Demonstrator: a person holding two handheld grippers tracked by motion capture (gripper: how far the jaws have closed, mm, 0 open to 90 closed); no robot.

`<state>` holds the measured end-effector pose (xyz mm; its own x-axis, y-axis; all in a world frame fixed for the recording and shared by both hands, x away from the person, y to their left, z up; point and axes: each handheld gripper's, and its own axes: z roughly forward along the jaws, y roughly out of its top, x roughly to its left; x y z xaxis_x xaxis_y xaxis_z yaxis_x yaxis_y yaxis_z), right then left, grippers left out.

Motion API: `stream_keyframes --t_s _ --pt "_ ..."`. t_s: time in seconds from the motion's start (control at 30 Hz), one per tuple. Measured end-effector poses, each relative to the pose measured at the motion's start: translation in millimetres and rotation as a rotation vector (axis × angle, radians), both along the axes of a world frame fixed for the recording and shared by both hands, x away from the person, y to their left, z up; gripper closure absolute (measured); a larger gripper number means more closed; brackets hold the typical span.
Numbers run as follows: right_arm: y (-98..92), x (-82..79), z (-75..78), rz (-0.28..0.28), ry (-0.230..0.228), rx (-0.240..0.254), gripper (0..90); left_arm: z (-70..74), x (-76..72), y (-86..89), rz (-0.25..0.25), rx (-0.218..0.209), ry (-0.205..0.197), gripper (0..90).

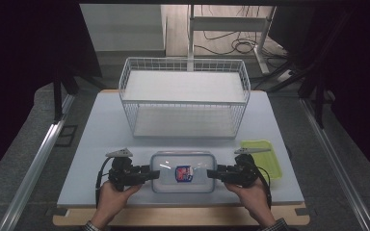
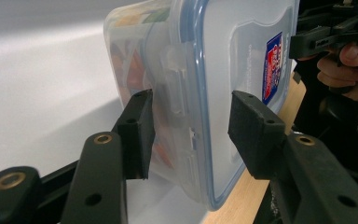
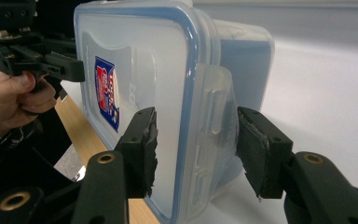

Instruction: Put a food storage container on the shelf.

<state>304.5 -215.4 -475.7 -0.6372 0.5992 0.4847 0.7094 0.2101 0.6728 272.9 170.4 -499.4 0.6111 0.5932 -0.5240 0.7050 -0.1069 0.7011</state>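
A clear plastic food container (image 1: 182, 171) with a blue-rimmed clip lid and a red-and-blue label lies flat near the table's front edge. My left gripper (image 1: 151, 173) holds its left end and my right gripper (image 1: 211, 173) its right end. In the left gripper view the container (image 2: 233, 56) sits between the jaws of the left gripper (image 2: 191, 135), one pad under the base and one on the lid, astride the side clip. The right gripper view has the container (image 3: 140, 51) clamped the same way by the right gripper (image 3: 196, 149).
A white wire basket rack (image 1: 183, 96) with two levels stands behind the container at mid-table. A shallow lime-green tray (image 1: 265, 156) lies at the right, just behind my right hand. The table's wooden front edge (image 1: 173, 216) is close below both hands.
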Motion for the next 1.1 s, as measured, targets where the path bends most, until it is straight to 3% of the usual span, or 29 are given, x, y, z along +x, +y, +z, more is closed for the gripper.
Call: stream_keyframes --t_s 0.53,1.1 --pt "8.1 11.1 36.0 0.034 -0.111 0.013 49.8 39.6 5.8 9.5 0.028 -0.003 -0.095 52.7" --pt "12.2 34.0 81.2 0.025 -0.170 0.040 49.8 88.9 28.9 13.7 0.053 -0.008 -0.163 52.6"
